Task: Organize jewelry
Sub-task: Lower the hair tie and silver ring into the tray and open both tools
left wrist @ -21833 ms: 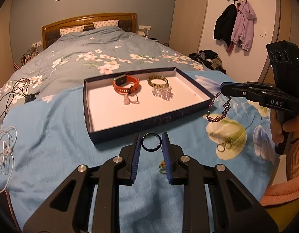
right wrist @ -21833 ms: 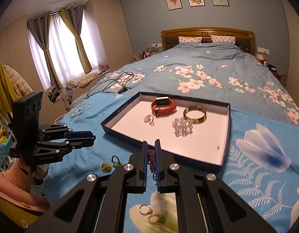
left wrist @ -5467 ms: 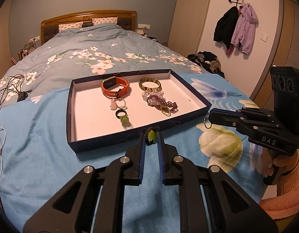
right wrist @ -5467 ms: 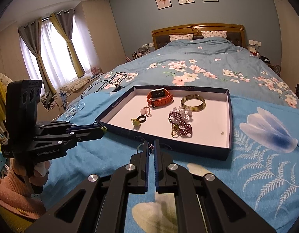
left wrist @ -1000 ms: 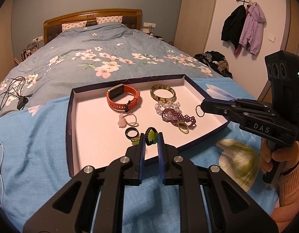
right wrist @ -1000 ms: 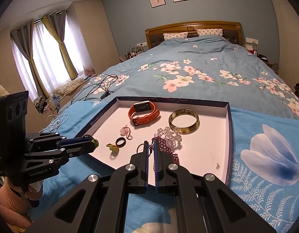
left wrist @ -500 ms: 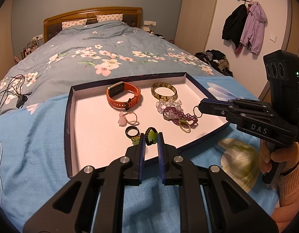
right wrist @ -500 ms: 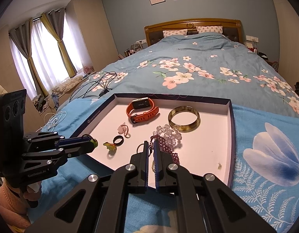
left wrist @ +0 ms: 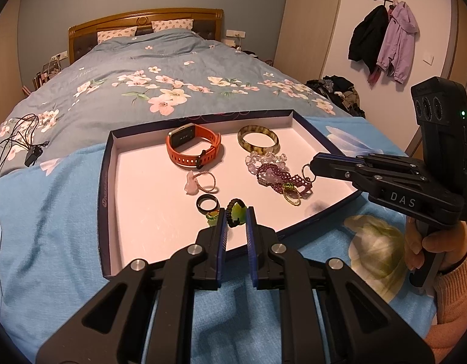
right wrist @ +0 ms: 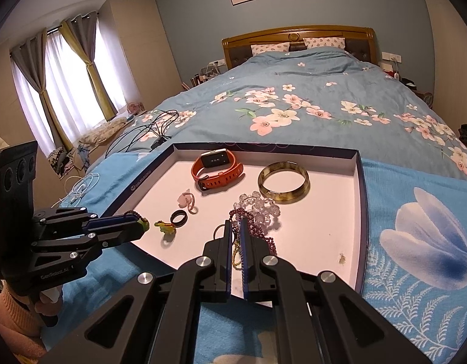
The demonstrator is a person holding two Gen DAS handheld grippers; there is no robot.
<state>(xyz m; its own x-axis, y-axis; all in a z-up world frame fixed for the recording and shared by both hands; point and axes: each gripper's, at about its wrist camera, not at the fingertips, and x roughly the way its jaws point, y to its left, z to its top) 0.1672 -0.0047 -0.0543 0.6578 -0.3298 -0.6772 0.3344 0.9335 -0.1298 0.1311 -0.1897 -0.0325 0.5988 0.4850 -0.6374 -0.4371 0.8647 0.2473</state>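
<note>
While both carry loads over the tray (left wrist: pixel 103 182) for release, the left hand-held gripper (left wrist: pixel 235 216) grips a green charm (left wrist: pixel 238 211); the right hand-held gripper (right wrist: pixel 235 227) pinches a ring (left wrist: pixel 306 172).

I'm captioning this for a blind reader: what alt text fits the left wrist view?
The left gripper, shut on a green beaded ring, hovers over a tray of jewelry on a bed; the right gripper holds a metal ring nearby.

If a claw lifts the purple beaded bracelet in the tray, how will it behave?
The purple beaded bracelet lies crumpled, so it will likely hang limp. It overlaps the clear bead bracelet, so it may drag that along. It probably will not roll.
</note>
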